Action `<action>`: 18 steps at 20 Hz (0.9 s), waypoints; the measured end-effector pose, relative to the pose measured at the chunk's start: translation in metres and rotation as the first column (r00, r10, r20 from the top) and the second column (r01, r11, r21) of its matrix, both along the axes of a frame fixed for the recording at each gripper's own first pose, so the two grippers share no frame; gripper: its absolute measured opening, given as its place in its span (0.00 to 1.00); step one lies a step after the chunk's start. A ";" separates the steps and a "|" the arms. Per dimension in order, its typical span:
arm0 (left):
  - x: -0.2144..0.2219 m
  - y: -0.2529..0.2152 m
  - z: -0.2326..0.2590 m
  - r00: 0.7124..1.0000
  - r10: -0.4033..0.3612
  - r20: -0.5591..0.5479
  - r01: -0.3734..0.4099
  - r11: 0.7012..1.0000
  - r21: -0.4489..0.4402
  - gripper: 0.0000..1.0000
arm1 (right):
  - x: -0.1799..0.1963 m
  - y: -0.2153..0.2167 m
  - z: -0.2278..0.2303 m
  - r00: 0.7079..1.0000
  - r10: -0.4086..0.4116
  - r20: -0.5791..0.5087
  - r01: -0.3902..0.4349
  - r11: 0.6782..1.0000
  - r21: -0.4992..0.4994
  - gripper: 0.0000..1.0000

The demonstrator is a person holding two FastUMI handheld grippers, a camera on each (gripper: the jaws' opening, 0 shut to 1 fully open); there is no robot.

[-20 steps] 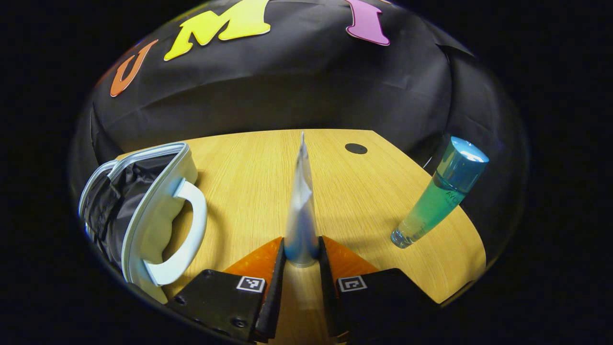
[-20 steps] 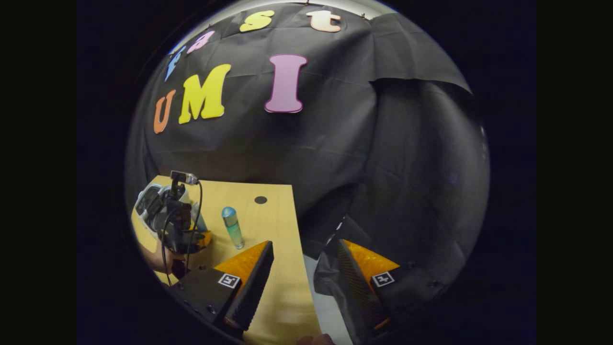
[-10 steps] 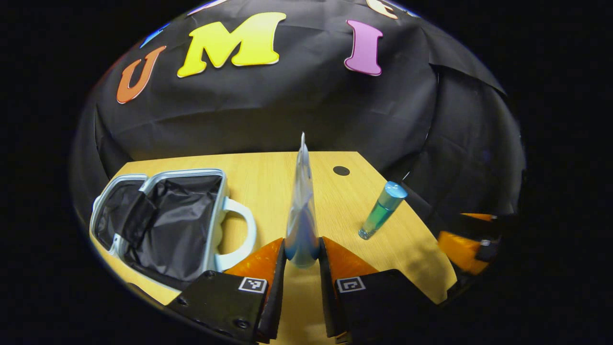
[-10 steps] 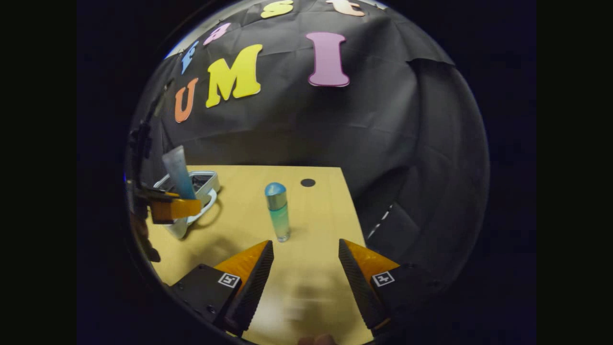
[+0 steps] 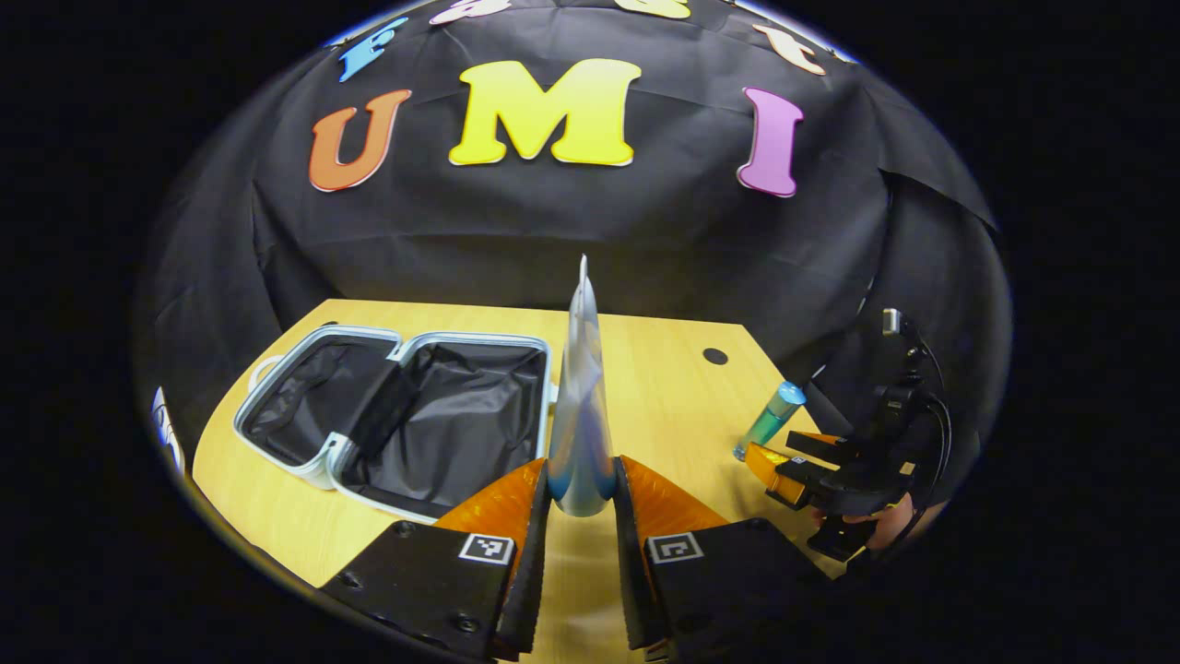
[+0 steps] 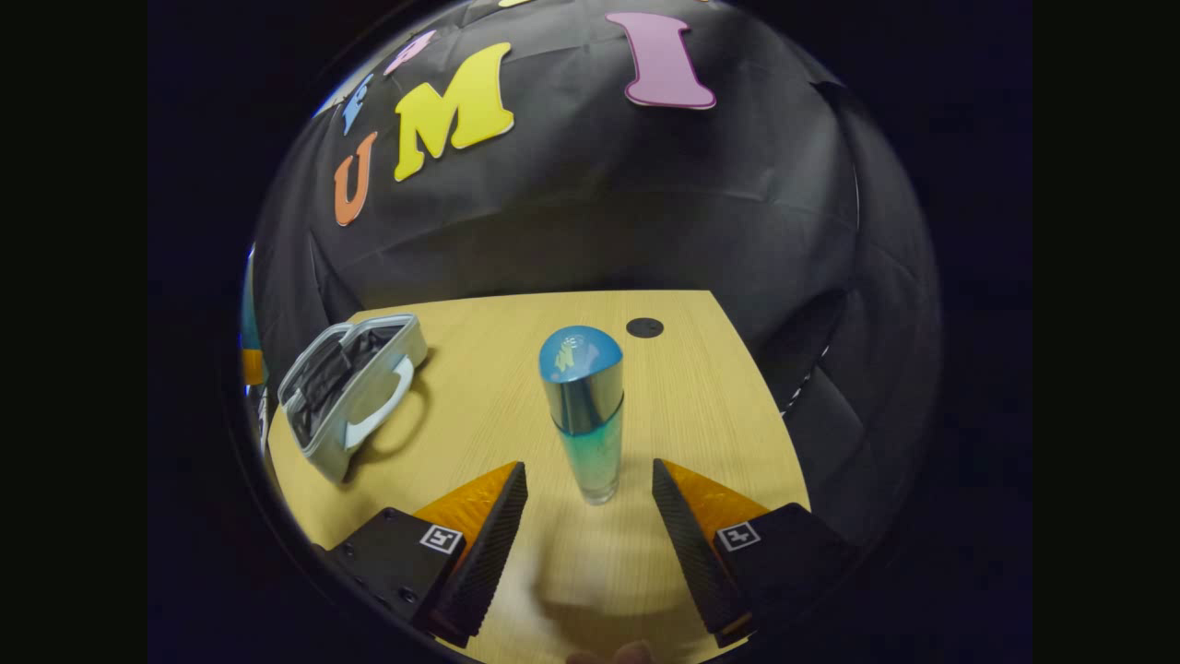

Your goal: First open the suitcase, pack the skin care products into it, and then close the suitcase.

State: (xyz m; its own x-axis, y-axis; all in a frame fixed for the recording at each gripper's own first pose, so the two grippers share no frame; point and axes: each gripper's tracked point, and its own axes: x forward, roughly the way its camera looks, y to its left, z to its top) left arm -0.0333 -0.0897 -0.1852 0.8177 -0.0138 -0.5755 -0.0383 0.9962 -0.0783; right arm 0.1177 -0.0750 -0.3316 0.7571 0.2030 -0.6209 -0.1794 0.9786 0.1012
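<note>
While left gripper [image 5: 582, 503] clamps the soft tube [image 5: 579, 406], right gripper [image 6: 590, 503] gapes around the bottle [image 6: 586, 415]: likely rigid, slick; grip mid-body.

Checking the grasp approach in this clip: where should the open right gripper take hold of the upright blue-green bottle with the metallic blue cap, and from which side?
Probably the clear glass body just under the cap of the blue-green bottle, approached level from the near side where the right gripper already faces it. The bottle stands upright on the wooden table, tall and narrow, so a low or pushing contact might tip it. Its round sides suit fingers closing from left and right.
</note>
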 end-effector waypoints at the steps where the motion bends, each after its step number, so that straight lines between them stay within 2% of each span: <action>1: -0.003 0.009 0.000 1.000 0.021 -0.006 -0.021 1.000 0.001 0.39 | 0.005 0.002 -0.008 1.000 0.001 -0.011 -0.001 1.000 -0.006 0.81; 4: -0.013 0.037 0.005 0.997 0.075 -0.010 -0.075 0.997 0.016 0.39 | 0.013 0.008 -0.020 0.999 -0.004 -0.036 0.004 1.000 -0.007 0.79; 5: -0.015 0.047 0.006 0.996 0.093 -0.009 -0.092 0.996 0.020 0.39 | 0.016 0.009 -0.023 0.999 -0.010 -0.040 0.010 1.000 -0.009 0.75; 6: -0.016 0.060 0.007 0.994 0.109 -0.011 -0.109 0.994 0.030 0.38 | 0.019 0.009 -0.023 0.999 -0.018 -0.040 0.017 1.000 -0.010 0.67; 9: -0.019 0.086 0.007 0.991 0.135 -0.025 -0.133 0.990 0.053 0.39 | 0.024 0.010 -0.030 0.998 -0.032 -0.054 0.030 0.999 -0.039 0.61; 11: -0.017 0.103 0.006 0.990 0.141 -0.033 -0.139 0.989 0.049 0.39 | 0.027 0.005 -0.031 0.997 -0.049 -0.058 0.046 0.998 -0.051 0.44; 12: -0.015 0.108 0.004 0.990 0.138 -0.038 -0.136 0.990 0.041 0.39 | 0.030 0.005 -0.033 0.997 -0.052 -0.060 0.048 0.997 -0.056 0.35; 13: -0.011 0.113 0.003 0.990 0.130 -0.046 -0.129 0.991 0.031 0.39 | 0.028 0.004 -0.030 0.996 -0.057 -0.070 0.053 0.997 -0.059 0.37; 15: -0.001 0.120 -0.003 0.993 0.098 -0.071 -0.098 0.995 0.006 0.39 | 0.027 0.003 -0.027 0.993 -0.075 -0.089 0.071 0.996 -0.047 0.34; 18: 0.013 0.120 -0.019 0.991 -0.007 -0.136 0.000 0.999 -0.050 0.39 | 0.009 0.004 0.000 0.988 -0.089 -0.122 0.091 0.996 0.008 0.32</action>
